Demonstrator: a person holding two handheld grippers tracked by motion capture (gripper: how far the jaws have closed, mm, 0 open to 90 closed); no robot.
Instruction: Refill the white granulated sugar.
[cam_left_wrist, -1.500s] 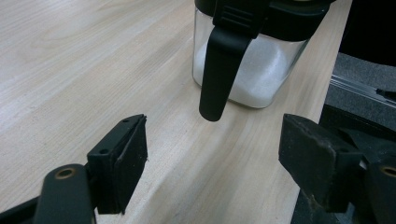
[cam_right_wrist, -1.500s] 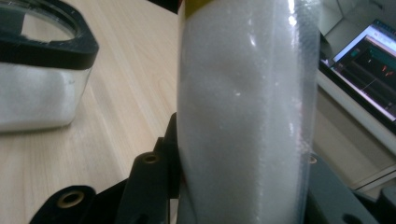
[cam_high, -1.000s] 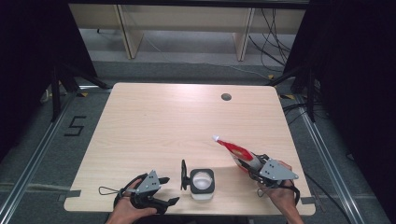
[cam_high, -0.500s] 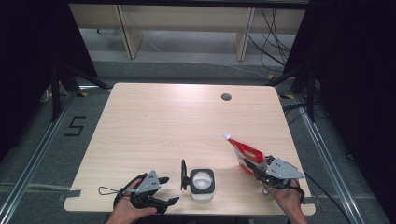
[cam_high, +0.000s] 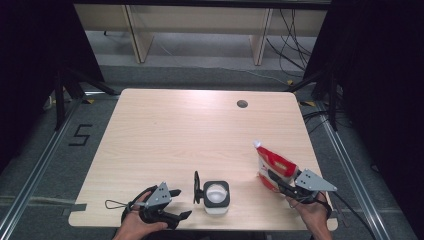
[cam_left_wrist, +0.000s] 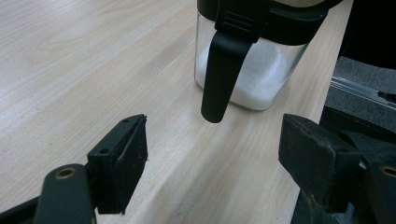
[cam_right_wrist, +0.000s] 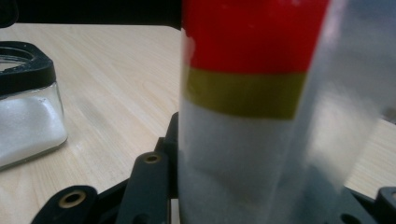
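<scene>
While left hand-held gripper (cam_high: 175, 204) gapes near jar (cam_high: 217, 197), right hand-held gripper (cam_high: 274, 178) clamps red pouch (cam_high: 272, 164).

A black "5" is marked on the floor (cam_high: 80, 135) left of the table (cam_high: 165, 130).

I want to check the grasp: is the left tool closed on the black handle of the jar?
No. In the left gripper view, the left tool stands open, and the black handle of the jar hangs ahead, apart from both jaws.
</scene>
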